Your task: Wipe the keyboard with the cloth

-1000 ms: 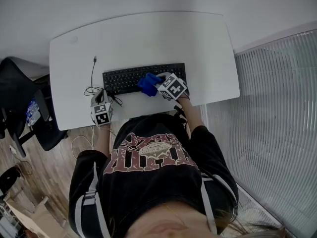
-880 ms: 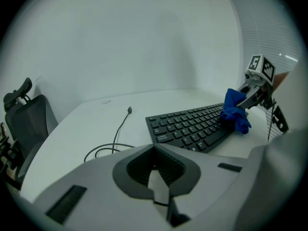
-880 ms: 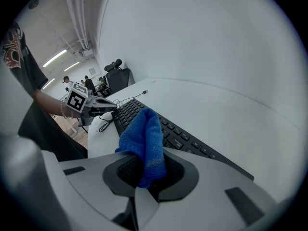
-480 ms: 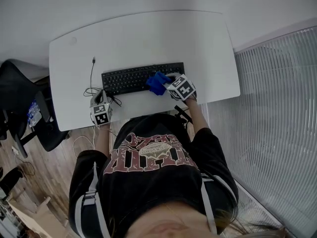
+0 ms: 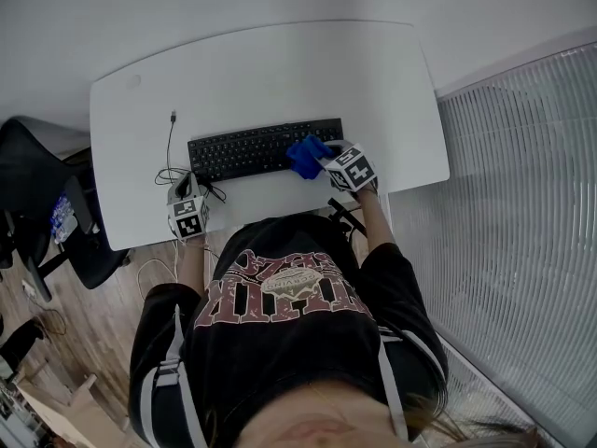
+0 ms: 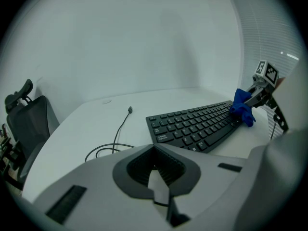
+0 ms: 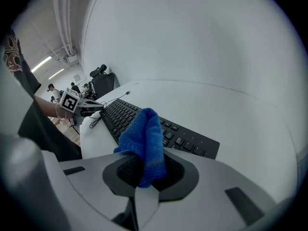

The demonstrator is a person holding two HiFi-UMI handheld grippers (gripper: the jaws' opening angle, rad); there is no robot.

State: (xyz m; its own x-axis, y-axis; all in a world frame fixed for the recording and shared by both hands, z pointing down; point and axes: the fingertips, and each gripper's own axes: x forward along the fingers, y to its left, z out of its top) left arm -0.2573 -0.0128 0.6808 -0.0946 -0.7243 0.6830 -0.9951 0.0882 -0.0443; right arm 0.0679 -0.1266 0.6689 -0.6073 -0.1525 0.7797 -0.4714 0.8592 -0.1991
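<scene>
In the head view the person's dark shirt fills the lower half of the frame and hides part of the near edge of the white bench (image 5: 280, 73). The blue cloth (image 5: 308, 156) covers the keys beneath it and the tips of the right gripper (image 5: 326, 162). In the right gripper view the cloth stands up in the centre of the frame and blocks the middle of the black keyboard (image 5: 266, 148). The right gripper's jaws are closed down on the lower end of the cloth, which bunches out above them and rests on the right part of the keyboard, towards the centre right of the bench. The left gripper (image 5: 187, 190) sits at the near left edge of the bench beside a looped black cable (image 5: 172, 147). Its jaws are drawn together with nothing between them, and they are clear of the keyboard. Compared with a second ago, the cloth and the right gripper have slid along the keys towards the keyboard's right end, while the left gripper has kept its place.
</scene>
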